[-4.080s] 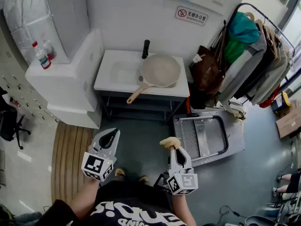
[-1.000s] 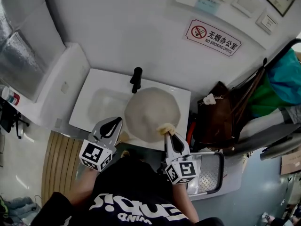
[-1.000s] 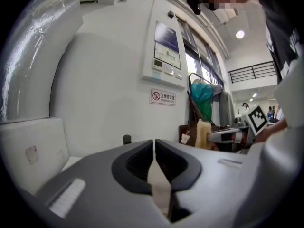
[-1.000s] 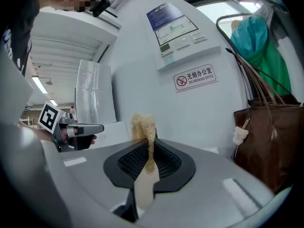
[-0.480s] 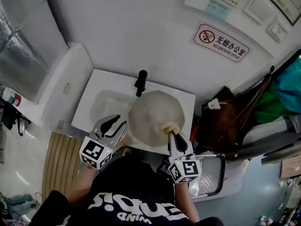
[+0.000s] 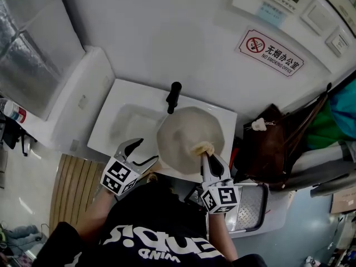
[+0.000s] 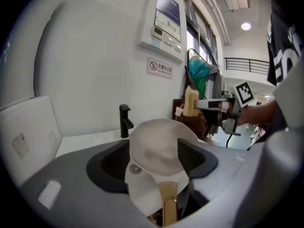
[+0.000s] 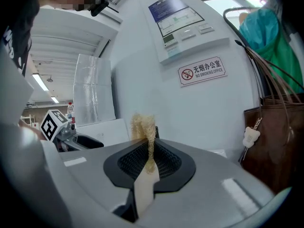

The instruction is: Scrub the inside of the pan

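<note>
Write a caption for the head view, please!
Left gripper, jaws just opened, straddles the handle of the cream pan; right gripper holds a scrubber by its rim.

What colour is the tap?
The tap is black, clearest in the left gripper view.

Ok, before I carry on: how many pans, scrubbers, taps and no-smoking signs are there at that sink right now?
pan: 1
scrubber: 1
tap: 1
no-smoking sign: 1
Total: 4
</note>
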Demonstrator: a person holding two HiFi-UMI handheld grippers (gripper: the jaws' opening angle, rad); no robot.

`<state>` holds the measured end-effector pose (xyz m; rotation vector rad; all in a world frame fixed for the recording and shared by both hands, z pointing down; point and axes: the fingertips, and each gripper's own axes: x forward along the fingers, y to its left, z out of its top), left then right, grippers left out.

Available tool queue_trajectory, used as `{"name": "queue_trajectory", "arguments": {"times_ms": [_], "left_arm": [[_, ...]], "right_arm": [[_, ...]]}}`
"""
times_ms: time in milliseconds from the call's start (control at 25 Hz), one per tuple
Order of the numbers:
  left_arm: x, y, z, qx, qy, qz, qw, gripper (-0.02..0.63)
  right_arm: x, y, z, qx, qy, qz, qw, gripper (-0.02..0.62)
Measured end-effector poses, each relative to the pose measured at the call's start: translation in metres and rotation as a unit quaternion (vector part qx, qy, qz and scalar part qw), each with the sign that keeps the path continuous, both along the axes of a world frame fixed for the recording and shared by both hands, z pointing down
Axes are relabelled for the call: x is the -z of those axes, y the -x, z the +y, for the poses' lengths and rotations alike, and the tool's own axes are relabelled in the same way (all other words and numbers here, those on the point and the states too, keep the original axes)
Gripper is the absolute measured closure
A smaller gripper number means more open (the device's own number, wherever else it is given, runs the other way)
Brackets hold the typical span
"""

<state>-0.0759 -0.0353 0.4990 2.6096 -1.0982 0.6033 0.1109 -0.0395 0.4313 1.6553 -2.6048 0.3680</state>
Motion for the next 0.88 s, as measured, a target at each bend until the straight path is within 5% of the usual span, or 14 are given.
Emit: {"name": "queue_trajectory", "arguments": {"times_ms": [440, 880], "left_arm": [[-0.113, -0.012, 0.050, -0.084, 0.121, -0.094, 0.9846, 0.347], [-0.163, -0.019, 0.063, -0.105, 0.164, -0.123, 0.9731, 0.385]], "right_arm": [[-0.004, 0.012, -0.002, 0.003, 0.004, 0.001, 1.000, 0.557], [-0.009, 0.015, -0.003, 0.004, 0.012, 0.006, 1.000, 0.557]]}}
